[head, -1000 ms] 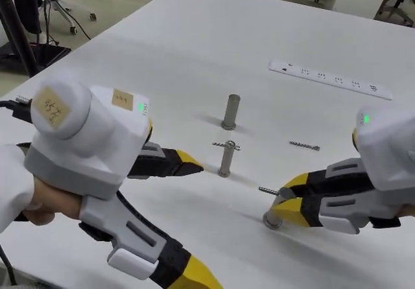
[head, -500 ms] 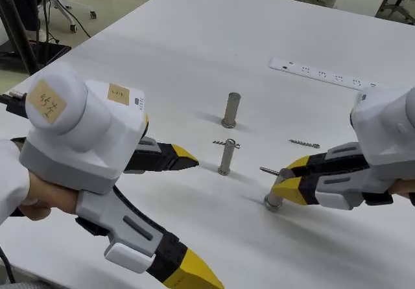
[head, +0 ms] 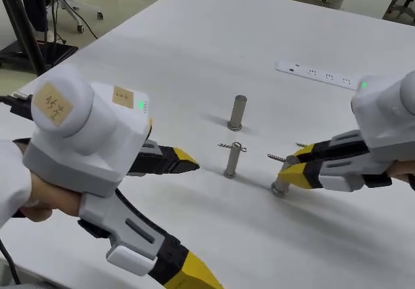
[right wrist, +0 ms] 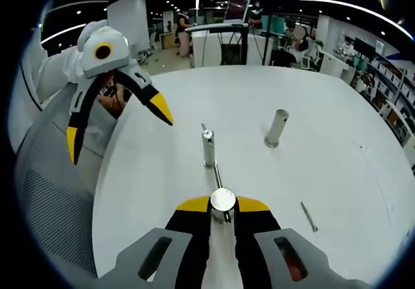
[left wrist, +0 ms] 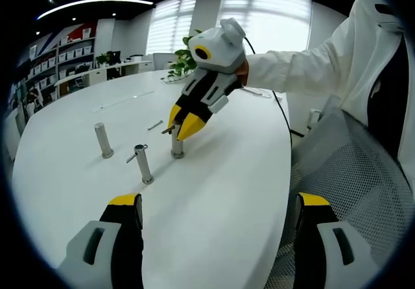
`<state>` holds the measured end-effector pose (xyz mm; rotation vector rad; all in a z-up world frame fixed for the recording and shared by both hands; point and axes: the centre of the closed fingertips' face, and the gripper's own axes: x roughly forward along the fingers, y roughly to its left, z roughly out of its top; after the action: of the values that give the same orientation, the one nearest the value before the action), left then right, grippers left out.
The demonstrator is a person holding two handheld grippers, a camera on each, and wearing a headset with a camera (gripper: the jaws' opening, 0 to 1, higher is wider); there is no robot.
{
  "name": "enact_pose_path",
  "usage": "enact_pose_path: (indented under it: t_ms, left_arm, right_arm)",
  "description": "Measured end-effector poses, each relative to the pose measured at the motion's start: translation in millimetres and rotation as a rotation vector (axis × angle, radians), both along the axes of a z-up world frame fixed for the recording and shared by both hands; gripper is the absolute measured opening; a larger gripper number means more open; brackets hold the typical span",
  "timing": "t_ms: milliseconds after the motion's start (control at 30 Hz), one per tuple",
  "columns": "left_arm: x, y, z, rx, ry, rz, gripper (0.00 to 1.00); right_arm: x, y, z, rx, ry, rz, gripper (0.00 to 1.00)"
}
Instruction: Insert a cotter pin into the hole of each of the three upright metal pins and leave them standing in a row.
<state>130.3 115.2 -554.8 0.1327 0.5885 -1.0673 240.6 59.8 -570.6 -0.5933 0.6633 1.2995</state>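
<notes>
My head view looks forward and down across the white table (head: 194,36) from above its near side. My left gripper view sits low and well back, facing along its spread jaws toward the three metal pins (left wrist: 143,164). My right gripper view is hard up against the nearest pin (right wrist: 222,201), looking down the row; all three views share those pins

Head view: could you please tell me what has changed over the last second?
The right gripper, shut on the near metal pin with a cotter pin through it, has moved that pin toward the loose cotter pin. The middle pin, the far pin and the open left gripper stayed as they were.
</notes>
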Motion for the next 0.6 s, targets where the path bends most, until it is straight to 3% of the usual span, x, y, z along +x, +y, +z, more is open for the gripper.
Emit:
enact_pose_path:
  t_ms: [600]
  left_arm:
    - [0.7,1.3,0.7,0.01,0.0,-0.002,0.97]
  right_arm:
    - [-3.7,4.9,-0.1,-0.004,0.003,0.032,0.08]
